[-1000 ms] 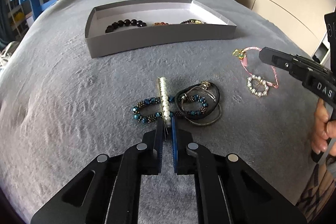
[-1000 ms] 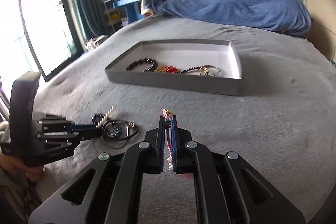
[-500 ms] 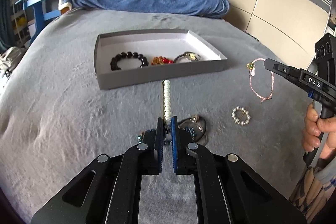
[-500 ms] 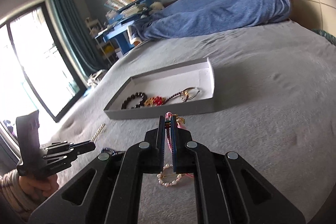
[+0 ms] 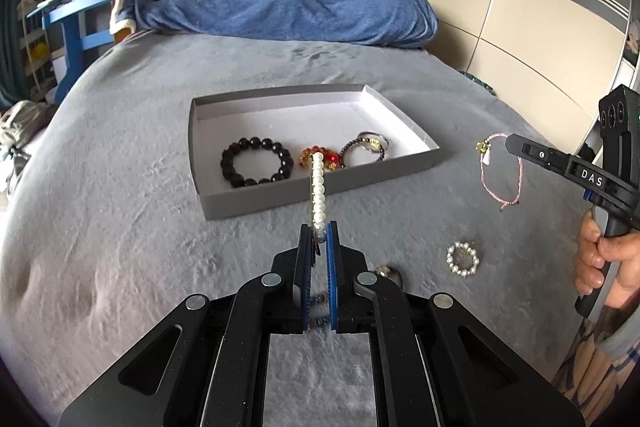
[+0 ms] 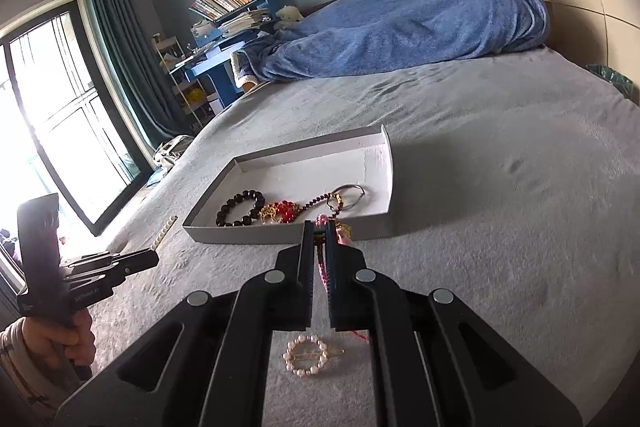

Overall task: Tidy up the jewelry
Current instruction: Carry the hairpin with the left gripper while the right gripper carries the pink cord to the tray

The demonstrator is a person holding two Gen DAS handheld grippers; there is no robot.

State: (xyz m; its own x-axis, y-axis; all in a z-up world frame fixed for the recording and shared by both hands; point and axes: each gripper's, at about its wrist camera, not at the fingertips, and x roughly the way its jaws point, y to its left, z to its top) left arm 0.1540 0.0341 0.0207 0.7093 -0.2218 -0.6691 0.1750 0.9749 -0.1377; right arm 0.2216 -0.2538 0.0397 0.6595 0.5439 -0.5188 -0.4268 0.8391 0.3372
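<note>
My left gripper [image 5: 319, 227] is shut on the end of a straight pearl hair clip [image 5: 318, 187], which sticks out in front of the grey box [image 5: 320, 193]. In the box lie a black bead bracelet [image 5: 256, 163], a red and gold piece [image 5: 318, 157] and a dark bangle with a ring [image 5: 366, 145]. My right gripper [image 6: 319, 225] is shut on a pink cord bracelet [image 5: 500, 175] with a gold charm, hanging above the blanket right of the box. A pearl ring clip [image 5: 463, 259] lies on the blanket. Dark bracelets [image 5: 386, 271] show partly behind my left fingers.
The grey blanket [image 5: 120, 187] covers the whole bed. A blue duvet [image 5: 280, 3] is heaped at the far end. A blue chair and shelves [image 5: 80, 11] stand left of the bed, and wardrobe doors [image 5: 520, 27] are on the right. A hand [image 5: 600, 259] holds the right tool.
Both grippers have risen off the blanket. The left lifted the pearl hair clip out of the bracelet pile toward the box. The right lifted the pink cord bracelet clear of the pearl ring clip.
</note>
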